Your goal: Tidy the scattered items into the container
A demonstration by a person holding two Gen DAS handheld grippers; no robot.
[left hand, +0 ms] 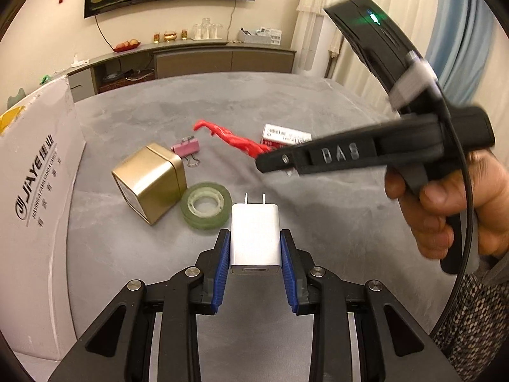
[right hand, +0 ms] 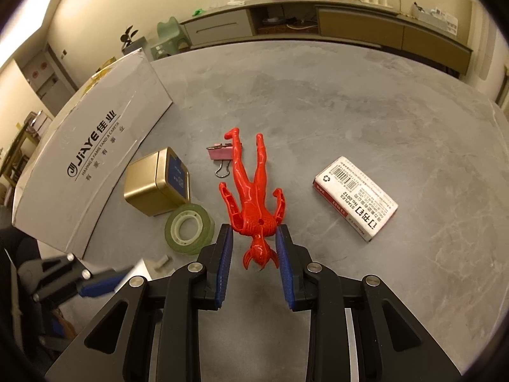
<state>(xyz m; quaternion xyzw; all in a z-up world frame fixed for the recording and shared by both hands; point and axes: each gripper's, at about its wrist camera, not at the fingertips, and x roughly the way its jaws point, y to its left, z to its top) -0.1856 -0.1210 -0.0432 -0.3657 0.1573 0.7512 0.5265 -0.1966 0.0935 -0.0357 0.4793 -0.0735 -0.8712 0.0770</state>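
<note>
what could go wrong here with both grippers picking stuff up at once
1. The left hand-held gripper pinches only the charger's rear; it may pivot or slip when lifted.
2. The right hand-held gripper straddles the red figure's narrow head and shoulders, so closing may skid off.
3. Both grippers work close together and could collide heading to the box.

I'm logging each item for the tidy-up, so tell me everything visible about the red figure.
The red figure is a glossy, seemingly plastic humanoid toy with a horned head, bent arms and two straight legs. It lies flat on the grey table, head toward the right tool, whose blue pads flank its head and shoulders; whether they touch is unclear. One leg overlaps the pink binder clip.
</note>
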